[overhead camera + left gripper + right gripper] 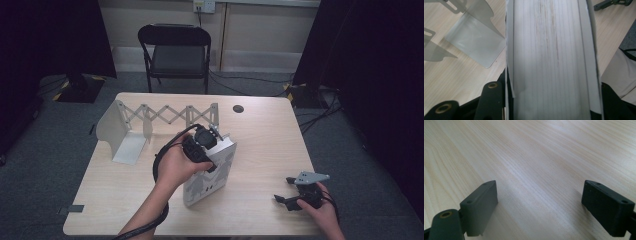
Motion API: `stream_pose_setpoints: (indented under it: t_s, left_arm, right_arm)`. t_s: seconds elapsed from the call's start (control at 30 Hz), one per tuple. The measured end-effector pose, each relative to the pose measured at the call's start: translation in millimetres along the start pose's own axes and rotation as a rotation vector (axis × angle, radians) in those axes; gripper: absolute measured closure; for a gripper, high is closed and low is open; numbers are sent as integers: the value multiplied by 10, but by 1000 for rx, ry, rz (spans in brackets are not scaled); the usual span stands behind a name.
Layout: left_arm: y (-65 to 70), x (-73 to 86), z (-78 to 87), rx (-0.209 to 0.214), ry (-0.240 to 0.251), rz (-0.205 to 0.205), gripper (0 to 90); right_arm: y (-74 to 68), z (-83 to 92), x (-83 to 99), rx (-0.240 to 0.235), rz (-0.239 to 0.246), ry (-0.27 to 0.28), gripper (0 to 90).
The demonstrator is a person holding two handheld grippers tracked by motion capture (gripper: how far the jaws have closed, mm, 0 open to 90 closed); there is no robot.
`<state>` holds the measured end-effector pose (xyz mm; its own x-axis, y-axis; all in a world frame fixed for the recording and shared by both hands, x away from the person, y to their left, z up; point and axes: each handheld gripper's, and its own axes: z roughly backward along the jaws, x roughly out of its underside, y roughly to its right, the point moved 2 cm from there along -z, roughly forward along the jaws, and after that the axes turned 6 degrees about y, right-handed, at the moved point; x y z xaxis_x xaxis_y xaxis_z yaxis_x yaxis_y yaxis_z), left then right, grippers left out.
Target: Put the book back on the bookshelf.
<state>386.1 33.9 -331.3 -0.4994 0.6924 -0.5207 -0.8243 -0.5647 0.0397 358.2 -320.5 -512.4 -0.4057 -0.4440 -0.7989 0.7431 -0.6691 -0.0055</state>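
Table (pixel 260 135), light wood, rect. top w/ rounded corners: landmark for all entries below.

Chair (pixel 175 50), black folding, metal frame: on grey carpet just beyond table's far edge, well apart from the work.

Book rack (pixel 150 122), pale grey sheet metal, expanding scissor-lattice w/ L-shaped end plates: stands on table's far-left part. One end plate (pixel 475 40) lies flat just left of the book; nothing between it and the book.

Book (pixel 210 172), thick, white cover w/ grey figures: upright on table's middle, near front half, tilted slightly. Page edges (pixel 549 57) face up, some brownish streaks.

Left gripper (pixel 202 145), black, cable looping off: over table centre, on top of book. Claw narrow, clamped on book, one jaw on each cover.

Right gripper (pixel 295 197), black w/ grey three-cornered plate: low over table's front-right corner, well apart from book. Claw wide, bare wood between jaws.

Cable hole (pixel 238 108), small dark round: table's far edge, right of rack.
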Motion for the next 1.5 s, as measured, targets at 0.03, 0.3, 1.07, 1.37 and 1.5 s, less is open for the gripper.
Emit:
stream_pose_setpoints:
  t_s: [0.03, 0.3, 1.07, 1.37, 1.5]
  left_arm:
    - [0, 16, -3, -4, 7, 2, 510]
    - [-9, 117, 13, -12, -1, -20, 501]
    - [-110, 73, -2, -15, 12, -50, 413]
    - [-109, 84, -70, -7, 28, -37, 421]
    - [-99, 85, -99, -26, 13, -40, 399]
  right_arm:
    - [0, -1, -1, -1, 0, 1, 129]
    - [-3, 0, 0, 1, 0, 0, 130]
    - [-5, -2, 0, 2, 0, 0, 128]
    - [-5, -2, 0, 2, 0, 0, 128]
    - [-5, -2, 0, 2, -1, 0, 128]
